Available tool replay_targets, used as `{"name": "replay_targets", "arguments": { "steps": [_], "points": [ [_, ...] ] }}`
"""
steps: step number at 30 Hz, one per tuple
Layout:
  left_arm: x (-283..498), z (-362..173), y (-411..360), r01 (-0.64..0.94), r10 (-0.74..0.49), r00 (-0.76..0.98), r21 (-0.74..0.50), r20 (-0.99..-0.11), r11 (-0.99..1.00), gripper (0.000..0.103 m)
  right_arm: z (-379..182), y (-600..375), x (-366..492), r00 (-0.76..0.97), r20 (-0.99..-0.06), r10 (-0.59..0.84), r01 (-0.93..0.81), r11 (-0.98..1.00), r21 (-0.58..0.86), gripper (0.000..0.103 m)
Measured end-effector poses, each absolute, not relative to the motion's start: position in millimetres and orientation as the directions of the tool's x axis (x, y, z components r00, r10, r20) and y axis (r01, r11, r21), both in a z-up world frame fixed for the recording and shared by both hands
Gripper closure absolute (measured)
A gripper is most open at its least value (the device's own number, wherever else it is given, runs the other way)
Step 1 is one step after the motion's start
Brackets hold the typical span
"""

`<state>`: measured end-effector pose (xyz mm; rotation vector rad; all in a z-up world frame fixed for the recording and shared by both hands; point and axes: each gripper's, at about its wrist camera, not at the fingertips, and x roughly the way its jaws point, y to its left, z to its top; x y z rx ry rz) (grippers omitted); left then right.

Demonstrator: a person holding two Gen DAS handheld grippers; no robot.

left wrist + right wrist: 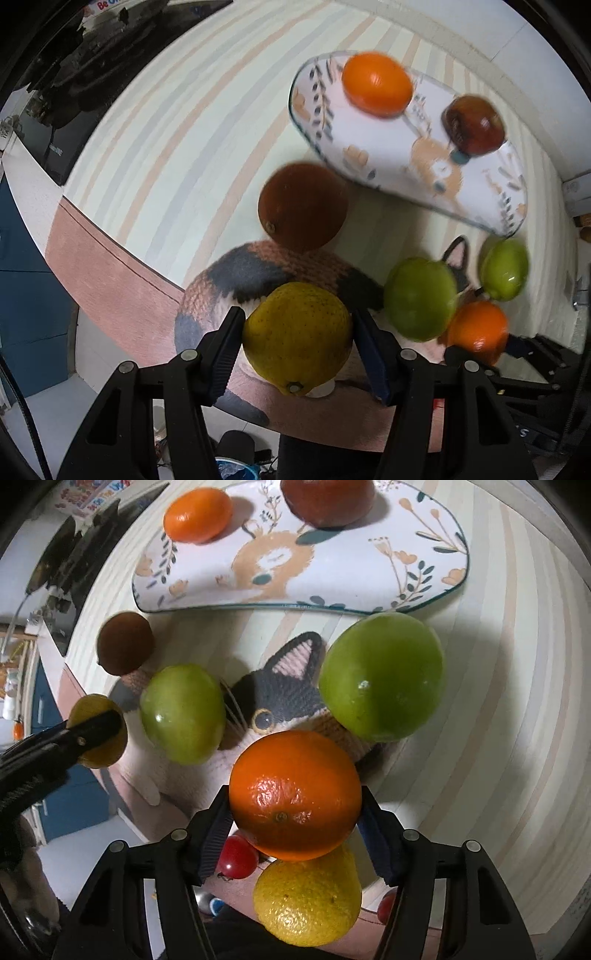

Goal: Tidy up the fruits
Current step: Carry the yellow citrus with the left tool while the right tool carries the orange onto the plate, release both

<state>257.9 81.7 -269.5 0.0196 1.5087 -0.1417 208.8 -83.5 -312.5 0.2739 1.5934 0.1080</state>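
Note:
My left gripper (pixel 297 343) is shut on a yellow-green citrus fruit (pixel 297 339), held above a knitted cat mat (pixel 258 269). My right gripper (pixel 295 812) is shut on an orange (pixel 295 794), also over the cat mat (pixel 280 698). A decorated oval plate (pixel 399 155) lies farther back and holds a small orange (pixel 376 84) and a dark red fruit (pixel 474 123). Two green fruits (pixel 183 712) (pixel 382 675) and a brown fruit (pixel 125 642) sit beside the mat. The left gripper with its citrus shows at the left of the right wrist view (pixel 98 734).
A second yellow citrus (pixel 308 897) and small red fruits (pixel 236 856) lie under the right gripper near the table's front edge. The striped tablecloth (pixel 166 122) stretches left and back. Dark objects (pixel 92 55) stand beyond the table's far left edge.

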Motion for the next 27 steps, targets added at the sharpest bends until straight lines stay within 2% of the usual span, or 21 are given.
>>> {"name": "replay_targets", "arguments": {
  "steps": [7, 11, 20, 27],
  "points": [
    [282, -206, 75, 0.122, -0.184, 0.141, -0.168, -0.973, 0.978, 0.046, -259, -103, 223, 0.098, -0.95, 0.296, 0.127, 0.943, 0.307, 0.036],
    [309, -194, 67, 0.15, -0.184, 0.174, -0.159, -0.967, 0.976, 0.046, -244, -123, 252, 0.159, -0.946, 0.283, 0.163, 0.938, 0.307, 0.036],
    [374, -251, 51, 0.154, -0.134, 0.062, -0.123, -0.989, 0.98, 0.046, -291, -118, 320, 0.132, -0.936, 0.326, 0.194, 0.918, 0.347, 0.036],
    [398, -274, 62, 0.086, -0.193, -0.03, -0.195, -0.981, 0.977, 0.046, -315, -76, 342, 0.101, -0.925, 0.368, 0.121, 0.918, 0.378, 0.036]
  ]
}}
